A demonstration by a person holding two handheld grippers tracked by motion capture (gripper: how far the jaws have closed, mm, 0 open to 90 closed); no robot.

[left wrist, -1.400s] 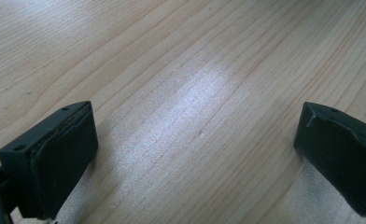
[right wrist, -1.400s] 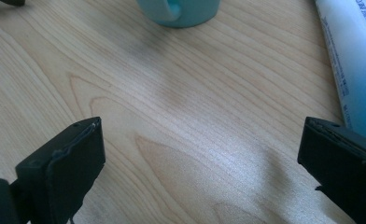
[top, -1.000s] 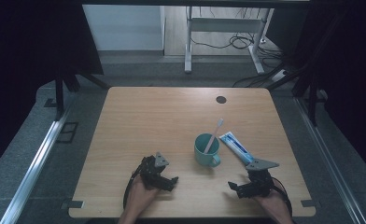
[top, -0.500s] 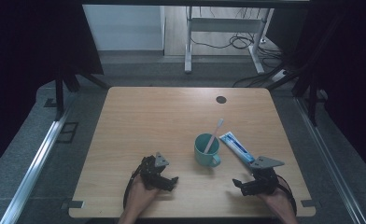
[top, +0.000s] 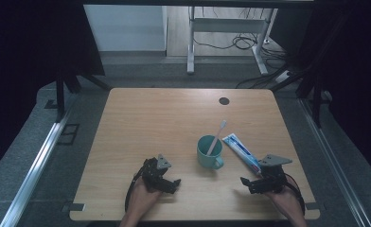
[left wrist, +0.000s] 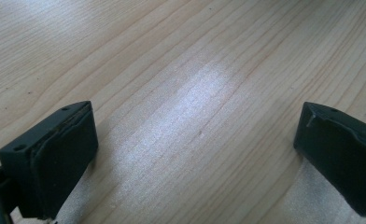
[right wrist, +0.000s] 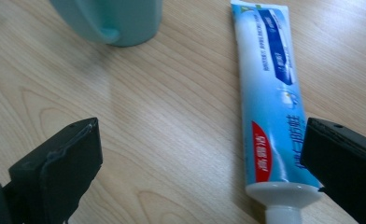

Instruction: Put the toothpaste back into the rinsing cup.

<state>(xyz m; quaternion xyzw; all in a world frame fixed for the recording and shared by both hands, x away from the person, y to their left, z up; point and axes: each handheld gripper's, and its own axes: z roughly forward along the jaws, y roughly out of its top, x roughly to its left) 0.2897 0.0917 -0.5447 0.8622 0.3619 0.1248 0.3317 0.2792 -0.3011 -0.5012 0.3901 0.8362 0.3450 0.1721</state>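
Right hand-held gripper (top: 258,184) drifted back toward bench (top: 150,118) edge, jaws apart beside tube (right wrist: 270,107). Left hand-held gripper (top: 167,182) apart, idle. Risk: off-centre closing nudges tube into cup (top: 208,152).

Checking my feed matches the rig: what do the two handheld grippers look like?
Both are black. The left gripper and right gripper each carry a grey three-cornered plate on top and trail a black cable. Each has two blocky black jaws with small screw holes. No sleeves visible at the wrists.
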